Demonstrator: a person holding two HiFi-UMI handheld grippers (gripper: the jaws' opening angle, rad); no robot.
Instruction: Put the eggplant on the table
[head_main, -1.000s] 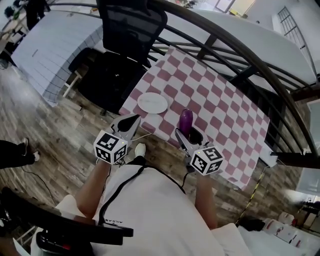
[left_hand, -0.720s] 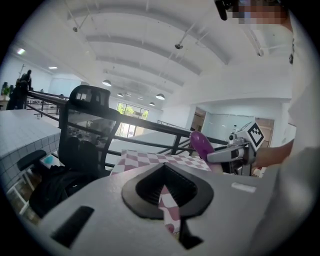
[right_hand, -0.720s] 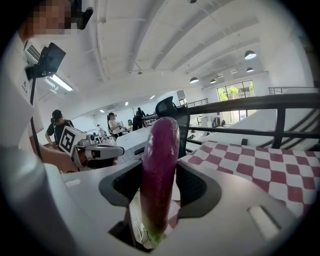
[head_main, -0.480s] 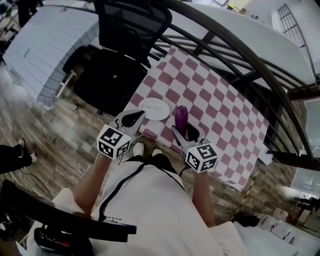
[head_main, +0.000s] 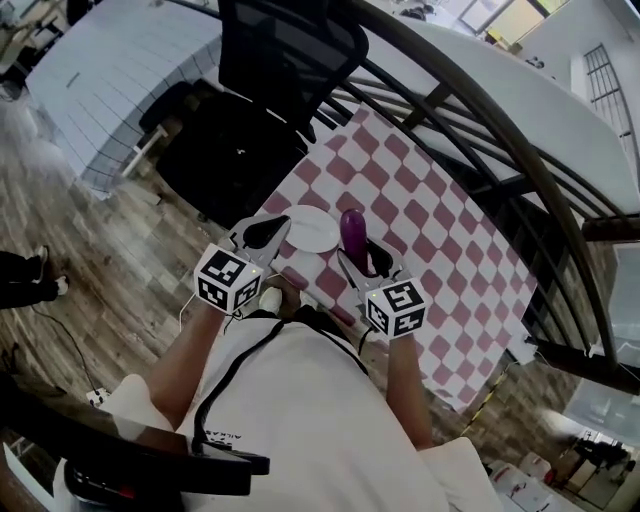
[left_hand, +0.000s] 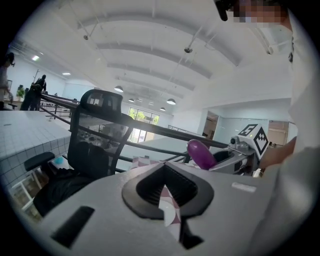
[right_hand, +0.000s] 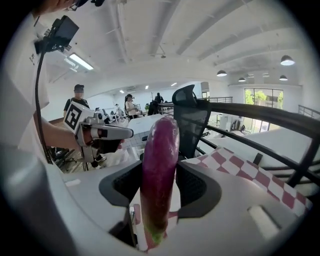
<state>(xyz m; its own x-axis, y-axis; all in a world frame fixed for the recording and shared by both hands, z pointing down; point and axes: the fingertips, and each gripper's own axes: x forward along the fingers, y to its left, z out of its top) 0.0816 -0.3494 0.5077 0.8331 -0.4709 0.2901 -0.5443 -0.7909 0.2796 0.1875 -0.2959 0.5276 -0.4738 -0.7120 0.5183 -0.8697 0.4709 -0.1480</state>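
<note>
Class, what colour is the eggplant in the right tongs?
The eggplant is glossy purple, turning greenish at its lower end; the right gripper view shows it best.

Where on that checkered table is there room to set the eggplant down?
Most of the checkered cloth is bare: the stretch from the white plate to the railing and the far right corner. It is crowded only at the near edge, where plate, left gripper and right gripper holding the eggplant cluster.

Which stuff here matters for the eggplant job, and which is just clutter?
In the job:
eggplant, clamped in the right gripper
checked table, where it goes

Lying about:
white plate on the table
black office chair
dark railing
left gripper, shut, empty
</note>
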